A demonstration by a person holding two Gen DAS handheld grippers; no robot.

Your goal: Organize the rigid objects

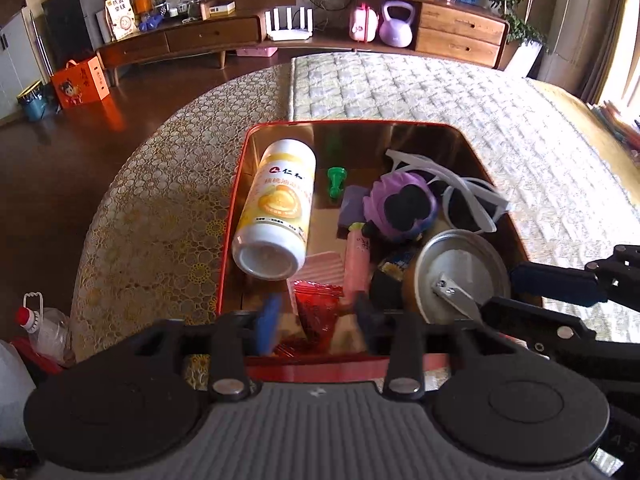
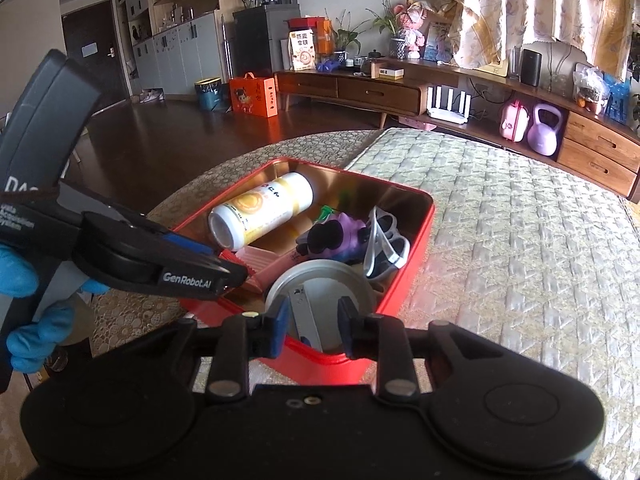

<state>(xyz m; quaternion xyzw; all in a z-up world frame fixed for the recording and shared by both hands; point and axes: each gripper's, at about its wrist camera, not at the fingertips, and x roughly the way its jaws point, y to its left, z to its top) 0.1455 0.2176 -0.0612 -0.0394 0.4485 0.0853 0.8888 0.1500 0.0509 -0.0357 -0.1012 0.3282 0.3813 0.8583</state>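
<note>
Both my tongs hang open and empty over the red tin's near edge, left gripper above a red packet, right gripper above a knife.

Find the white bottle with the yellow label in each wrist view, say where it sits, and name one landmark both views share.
Left wrist view: the white bottle lies on its side along the left wall of the red tin, left of centre.
Right wrist view: the white bottle lies at the tin's far left, above centre.
Shared landmark: the purple kettlebell under the wooden sideboard.
</note>
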